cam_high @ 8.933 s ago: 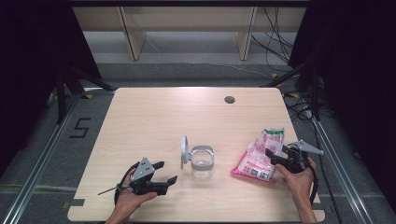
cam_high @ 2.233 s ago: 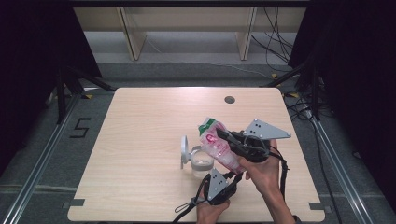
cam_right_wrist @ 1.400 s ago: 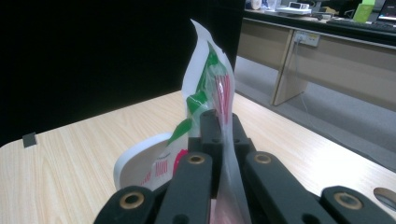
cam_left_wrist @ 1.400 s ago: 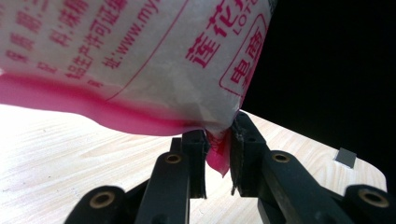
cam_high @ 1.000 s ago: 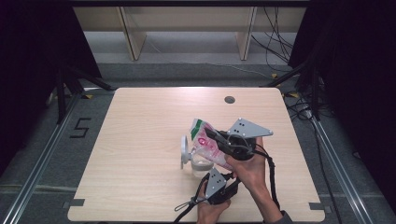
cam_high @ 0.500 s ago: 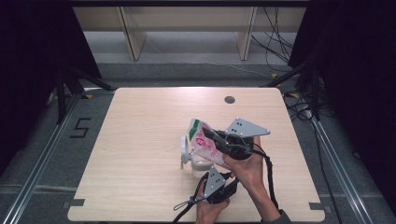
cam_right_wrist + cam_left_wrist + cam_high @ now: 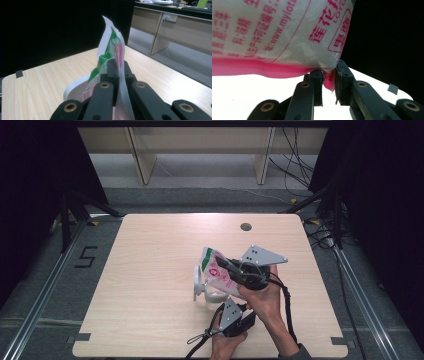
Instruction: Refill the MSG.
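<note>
Item: plastic bag (image 7: 218, 272), white and translucent with pink and green print and red lettering, held off the table (image 7: 150, 270) a little right of the middle of the high view. Its long axis is tilted, running from a raised end at upper left of the frame's centre down toward lower right, where it passes under the right gripper (image 7: 239, 272); the upper-left end is the higher one. In the right gripper view the bag stands on edge as a thin sheet rising to a pointed tip at upper centre. Tool, right: jaws fully closed, pinching the film of the bag between them, with the grey three-cornered plate above. Tool, left: the left gripper (image 7: 329, 80) sits at lower centre of the high view, below the bag, and in its own view its jaws stand nearly closed, clamping the pink bottom corner of the bag; the bag's printed body spreads across the upper left of that view. Container: a clear glass jar (image 7: 212, 295) stands on the table directly beneath the bag, partly covered by it; what it holds cannot be told. A pale round lid (image 7: 198, 281) leans on edge just left of the jar.
</note>
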The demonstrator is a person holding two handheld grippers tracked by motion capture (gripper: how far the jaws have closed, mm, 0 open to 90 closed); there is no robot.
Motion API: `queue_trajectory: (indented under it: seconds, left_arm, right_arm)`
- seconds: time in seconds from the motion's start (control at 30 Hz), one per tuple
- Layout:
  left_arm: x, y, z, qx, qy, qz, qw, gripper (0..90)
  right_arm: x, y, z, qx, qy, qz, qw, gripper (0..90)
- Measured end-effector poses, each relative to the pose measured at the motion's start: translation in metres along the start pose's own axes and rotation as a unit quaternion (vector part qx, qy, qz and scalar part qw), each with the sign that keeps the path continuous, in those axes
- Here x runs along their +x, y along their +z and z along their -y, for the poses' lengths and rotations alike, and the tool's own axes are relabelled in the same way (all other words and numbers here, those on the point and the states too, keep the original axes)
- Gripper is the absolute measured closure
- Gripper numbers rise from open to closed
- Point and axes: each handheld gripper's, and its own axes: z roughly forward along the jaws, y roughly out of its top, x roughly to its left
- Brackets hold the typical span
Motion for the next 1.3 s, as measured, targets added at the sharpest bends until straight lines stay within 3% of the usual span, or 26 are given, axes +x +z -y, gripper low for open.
queue_trajectory:
  seconds: [0.17, 0.2, 0.47, 0.67, 0.73, 0.8, 0.83, 0.9, 0.93, 1.07, 1.17, 1.2, 1.3]
  left_arm:
    - [0.000, 0.002, 0.000, -0.001, 0.005, 0.003, 1.0000, 77.8]
    - [0.000, 0.002, -0.001, 0.000, 0.004, 0.004, 1.0000, 77.8]
    - [-0.001, 0.003, -0.001, -0.007, 0.007, 0.003, 0.9999, 77.8]
    - [0.000, 0.005, -0.002, -0.007, 0.007, 0.005, 0.9999, 77.8]
    - [0.000, 0.006, -0.002, -0.008, 0.004, 0.008, 0.9999, 77.9]
    - [0.000, 0.006, -0.001, -0.007, 0.006, 0.007, 0.9999, 77.9]
    - [0.000, 0.007, -0.001, -0.007, 0.005, 0.007, 0.9999, 77.9]
    - [0.000, 0.007, -0.001, -0.006, 0.003, 0.008, 0.9999, 77.9]
    - [0.000, 0.008, -0.001, -0.007, 0.002, 0.009, 0.9999, 77.9]
    - [0.001, 0.008, 0.000, -0.003, 0.002, 0.009, 1.0000, 77.9]
    - [0.001, 0.009, 0.001, -0.003, 0.003, 0.010, 0.9999, 77.9]
    - [0.001, 0.008, 0.001, -0.003, 0.001, 0.009, 1.0000, 77.9]
    - [0.001, 0.008, 0.001, -0.004, -0.001, 0.011, 0.9999, 77.9]
  right_arm:
    - [-0.002, 0.000, -0.001, 0.004, -0.002, 0.001, 1.0000, 90.0]
    - [0.000, -0.001, 0.000, 0.005, 0.019, 0.003, 0.9998, 90.0]
    - [-0.001, 0.001, -0.002, 0.003, -0.004, 0.005, 1.0000, 90.0]
    - [-0.001, 0.003, -0.001, 0.005, 0.004, 0.002, 1.0000, 90.0]
    - [-0.002, 0.003, -0.002, 0.011, -0.011, 0.008, 0.9999, 90.0]
    - [-0.003, 0.004, -0.001, 0.012, -0.010, 0.009, 0.9998, 90.0]
    - [-0.002, 0.005, 0.000, 0.012, 0.006, 0.002, 0.9999, 90.0]
    - [-0.004, 0.005, -0.001, 0.011, -0.007, 0.006, 0.9999, 90.0]
    - [-0.002, 0.005, 0.000, 0.020, 0.004, 0.007, 0.9998, 90.0]
    - [-0.004, 0.007, 0.001, 0.022, 0.003, 0.003, 0.9998, 90.0]
    - [-0.004, 0.010, 0.002, 0.017, -0.006, 0.013, 0.9998, 90.0]
    - [-0.004, 0.010, 0.002, 0.022, 0.004, 0.001, 0.9997, 90.0]
    - [-0.004, 0.010, 0.003, 0.020, 0.003, 0.001, 0.9998, 90.0]
